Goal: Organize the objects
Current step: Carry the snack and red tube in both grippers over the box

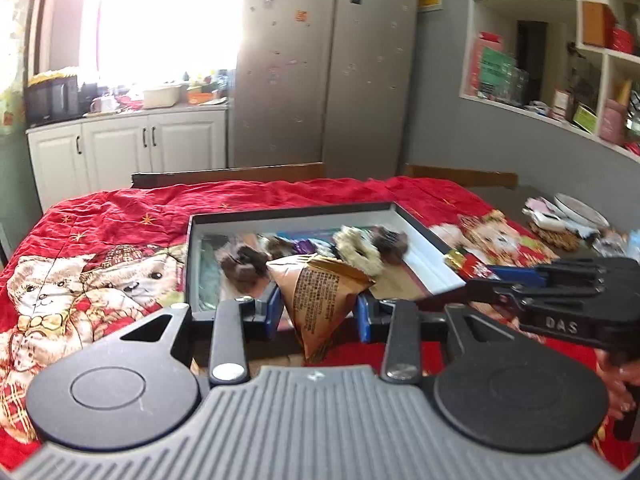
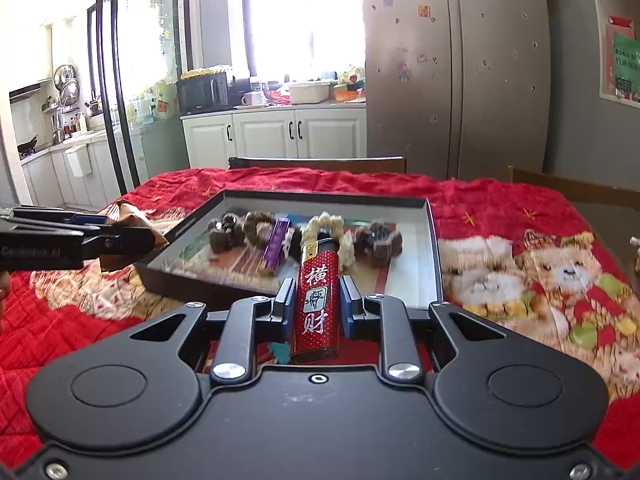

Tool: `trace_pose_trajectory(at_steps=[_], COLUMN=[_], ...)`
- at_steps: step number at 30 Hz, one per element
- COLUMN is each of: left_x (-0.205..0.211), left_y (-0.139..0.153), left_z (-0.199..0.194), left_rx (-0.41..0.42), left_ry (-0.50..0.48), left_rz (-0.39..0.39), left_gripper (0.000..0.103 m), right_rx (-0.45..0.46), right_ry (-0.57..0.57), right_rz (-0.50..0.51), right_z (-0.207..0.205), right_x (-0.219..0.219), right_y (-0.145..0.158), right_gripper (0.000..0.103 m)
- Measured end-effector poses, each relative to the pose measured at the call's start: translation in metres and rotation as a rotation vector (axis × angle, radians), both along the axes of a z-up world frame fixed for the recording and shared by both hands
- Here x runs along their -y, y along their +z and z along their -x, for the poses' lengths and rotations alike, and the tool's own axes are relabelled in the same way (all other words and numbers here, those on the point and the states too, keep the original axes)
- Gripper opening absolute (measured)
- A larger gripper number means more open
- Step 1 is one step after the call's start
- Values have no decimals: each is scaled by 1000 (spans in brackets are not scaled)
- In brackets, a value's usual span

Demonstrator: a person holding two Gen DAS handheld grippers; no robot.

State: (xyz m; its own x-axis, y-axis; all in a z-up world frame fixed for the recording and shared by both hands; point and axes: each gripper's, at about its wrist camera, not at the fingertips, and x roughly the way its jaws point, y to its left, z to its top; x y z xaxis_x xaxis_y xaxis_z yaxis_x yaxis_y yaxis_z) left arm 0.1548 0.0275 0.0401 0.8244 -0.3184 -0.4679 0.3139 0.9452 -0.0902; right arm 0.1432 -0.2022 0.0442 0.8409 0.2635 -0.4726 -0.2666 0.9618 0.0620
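left gripper (image 1: 316,312): pads clamped on a brown triangular snack packet (image 1: 320,292), carried clear of the red quilted cloth (image 1: 100,216) at the near edge of the open box (image 1: 424,236), likely for dropping in. right gripper (image 2: 312,308): closed on a red lighter (image 2: 318,304), upright between the pads, near the same box edge. box already holds hair scrunchies (image 2: 328,228) and a purple stick (image 2: 276,244), so sorting looks partly done.
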Motion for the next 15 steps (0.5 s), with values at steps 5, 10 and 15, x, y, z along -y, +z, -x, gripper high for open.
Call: trace_pose_trajectory(at_steps=[5,10,15], left_x=[-1,0,4], left_y=[-3,-13,-30], left_z=[-33,-63,-86], left_rx=[-16,-48,-85], left_ry=[51,84,109], left_rz=[-14,1,15], left_gripper=[40,40,40], right_rx=[-20,-37,-65], right_ry=[-30,-70,-101], right_rz=[-25,-51,-81], right_z=[-31,-66,-92], right_x=[-1,2,6], right_y=[-1,-8,-21], right_gripper=[22,22,22])
